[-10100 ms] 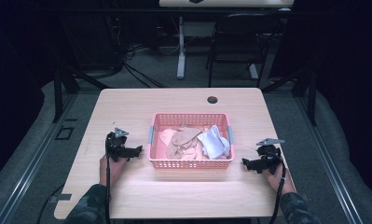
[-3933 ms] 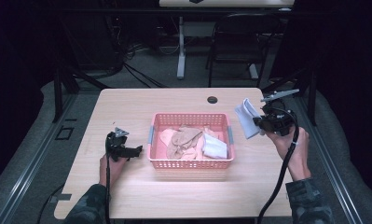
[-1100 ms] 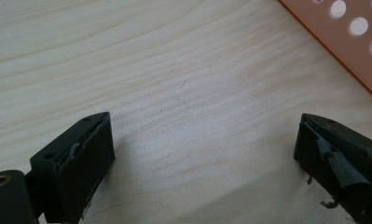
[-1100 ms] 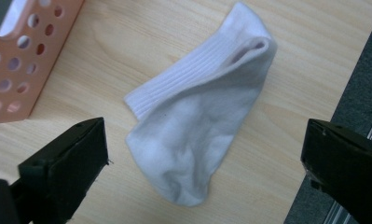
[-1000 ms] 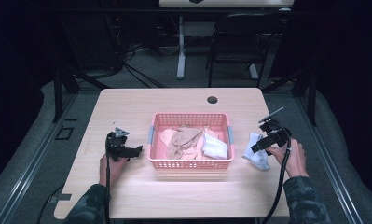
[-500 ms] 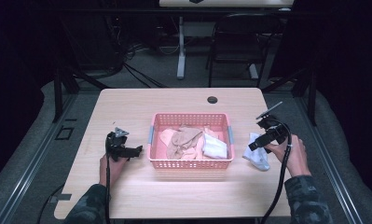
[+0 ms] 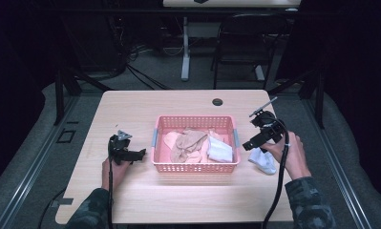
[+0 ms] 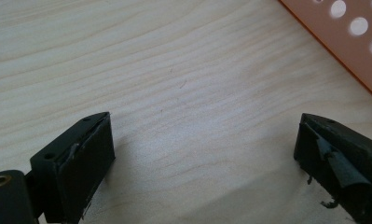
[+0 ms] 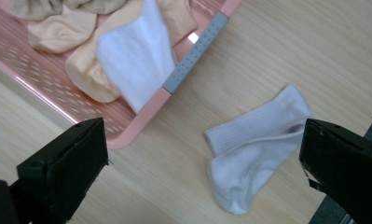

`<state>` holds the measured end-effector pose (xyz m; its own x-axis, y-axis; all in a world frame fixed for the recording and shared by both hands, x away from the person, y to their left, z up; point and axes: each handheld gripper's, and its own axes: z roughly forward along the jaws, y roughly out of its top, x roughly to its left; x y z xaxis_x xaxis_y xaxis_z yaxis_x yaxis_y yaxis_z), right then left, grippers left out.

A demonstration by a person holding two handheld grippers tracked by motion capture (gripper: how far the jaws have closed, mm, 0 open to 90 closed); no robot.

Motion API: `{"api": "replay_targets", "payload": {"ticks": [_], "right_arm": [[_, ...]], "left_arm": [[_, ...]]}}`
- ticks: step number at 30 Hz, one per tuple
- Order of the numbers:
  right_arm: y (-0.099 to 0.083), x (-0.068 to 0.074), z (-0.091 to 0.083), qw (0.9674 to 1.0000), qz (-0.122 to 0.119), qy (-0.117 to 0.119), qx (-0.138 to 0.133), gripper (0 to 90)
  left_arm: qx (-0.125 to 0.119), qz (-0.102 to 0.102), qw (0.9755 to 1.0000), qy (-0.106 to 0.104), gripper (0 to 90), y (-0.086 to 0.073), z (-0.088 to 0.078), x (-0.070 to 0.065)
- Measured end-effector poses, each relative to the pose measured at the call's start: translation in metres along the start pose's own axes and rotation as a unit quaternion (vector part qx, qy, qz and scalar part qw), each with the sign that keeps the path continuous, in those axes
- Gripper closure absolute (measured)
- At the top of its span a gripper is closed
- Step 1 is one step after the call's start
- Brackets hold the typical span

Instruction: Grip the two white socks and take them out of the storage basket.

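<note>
Socks are being sorted out of the pink basket point(image 7: 195, 166): one white sock point(image 9: 256, 142) lies on the surface at the basket's 3 o'clock. Right claw point(image 7: 255, 138) hangs wide open and empty above it; left claw point(image 7: 131, 155) rests open, empty. Next, reach for the white sock in the basket point(image 9: 137, 56), pinching one layer only. No writing is readable.

The ribbed cotton sock point(image 9: 256, 144) lying on the pale wood-grain bench point(image 7: 178, 200) is plain white. The perforated plastic basket point(image 7: 195, 167) is salmon pink with grey handles, holding beige and peach socks point(image 7: 188, 143) (plus one folded white sock point(image 9: 137, 58)). Both tools have black jaws.
</note>
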<state>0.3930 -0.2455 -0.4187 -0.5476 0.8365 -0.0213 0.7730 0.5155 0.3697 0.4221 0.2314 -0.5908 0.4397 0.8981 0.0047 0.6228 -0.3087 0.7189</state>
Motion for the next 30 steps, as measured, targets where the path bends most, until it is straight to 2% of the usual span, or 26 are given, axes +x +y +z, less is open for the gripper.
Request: {"api": "replay_targets", "payload": {"ticks": [7,19,25,30], "right_arm": [[0.013,0.017,0.000,0.9994,-0.029,0.010,-0.013,3.1],[0.037,0.049,0.016,0.9973,-0.061,0.031,-0.027,5.9],[0.043,0.062,0.032,0.9955,-0.076,0.048,-0.031,13.8],[0.043,0.067,0.053,0.9948,-0.084,0.056,-0.012,18.6]], "left_arm": [[0.000,0.000,1.0000,0.000,4.7,0.000,0.000,0.000],[0.000,0.000,1.0000,0.000,4.7,0.000,0.000,0.000],[0.000,0.000,1.0000,0.000,4.7,0.000,0.000,0.000],[0.000,0.000,1.0000,0.000,4.7,0.000,0.000,0.000]]}}
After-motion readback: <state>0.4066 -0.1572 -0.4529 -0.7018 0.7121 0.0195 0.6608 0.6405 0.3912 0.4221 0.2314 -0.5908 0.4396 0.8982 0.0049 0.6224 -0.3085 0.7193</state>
